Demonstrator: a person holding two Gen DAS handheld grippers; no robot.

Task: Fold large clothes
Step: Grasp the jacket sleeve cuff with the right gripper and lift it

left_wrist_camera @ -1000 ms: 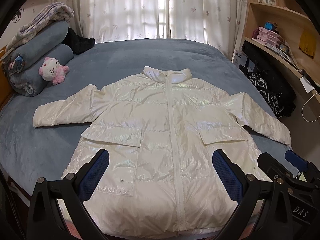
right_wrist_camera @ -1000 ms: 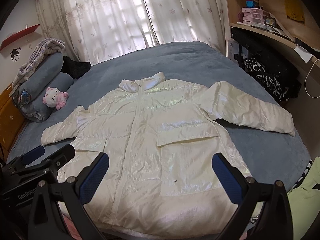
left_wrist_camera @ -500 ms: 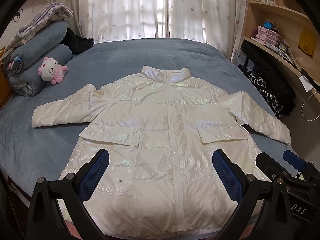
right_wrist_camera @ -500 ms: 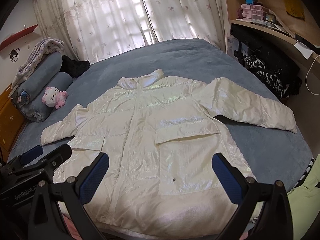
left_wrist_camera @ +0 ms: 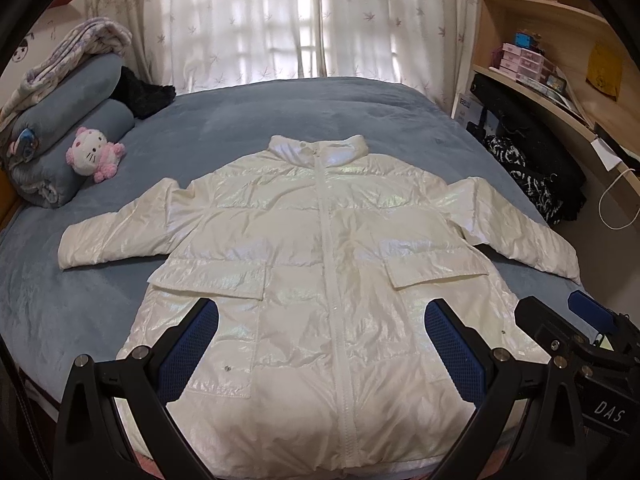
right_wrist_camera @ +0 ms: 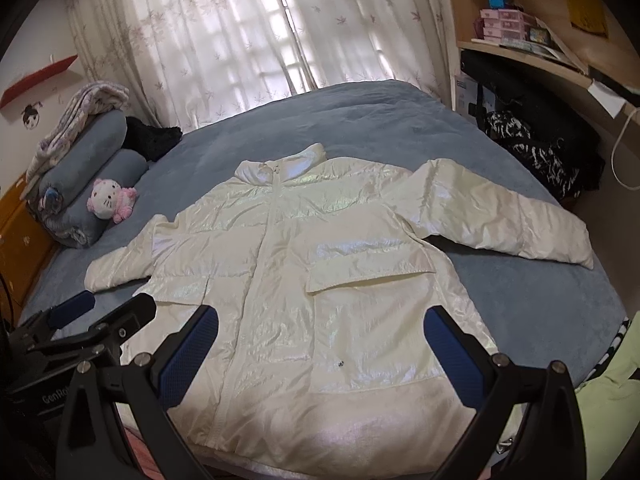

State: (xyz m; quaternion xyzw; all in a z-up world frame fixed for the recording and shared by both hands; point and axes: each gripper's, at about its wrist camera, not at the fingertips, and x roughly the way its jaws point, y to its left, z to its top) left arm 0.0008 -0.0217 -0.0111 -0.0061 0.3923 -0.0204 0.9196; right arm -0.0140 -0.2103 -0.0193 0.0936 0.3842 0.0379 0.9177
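Note:
A shiny white puffer jacket [left_wrist_camera: 320,272] [right_wrist_camera: 304,280] lies flat and zipped on the blue-grey bed [left_wrist_camera: 304,108], collar toward the window, both sleeves spread outward. My left gripper [left_wrist_camera: 320,320] hovers open above the jacket's hem, its blue pads wide apart with nothing between them. My right gripper [right_wrist_camera: 320,324] is open too, above the hem's right half, and also shows at the right edge of the left wrist view as a black frame [left_wrist_camera: 576,340]. The left gripper's frame [right_wrist_camera: 80,328] shows at the lower left of the right wrist view.
Rolled blue bedding [left_wrist_camera: 60,136], a folded blanket, a pink-and-white plush cat [left_wrist_camera: 94,154] and a black garment [left_wrist_camera: 140,92] sit at the bed's far left. Wooden shelves [left_wrist_camera: 552,80] with boxes and dark bags [left_wrist_camera: 532,168] line the right. Curtains [left_wrist_camera: 280,20] cover the window. A light green cloth [right_wrist_camera: 608,400] lies at lower right.
Both views have shifted slightly; the jacket sits a little lower and nearer in frame. The jacket itself has not moved and both grippers stay open.

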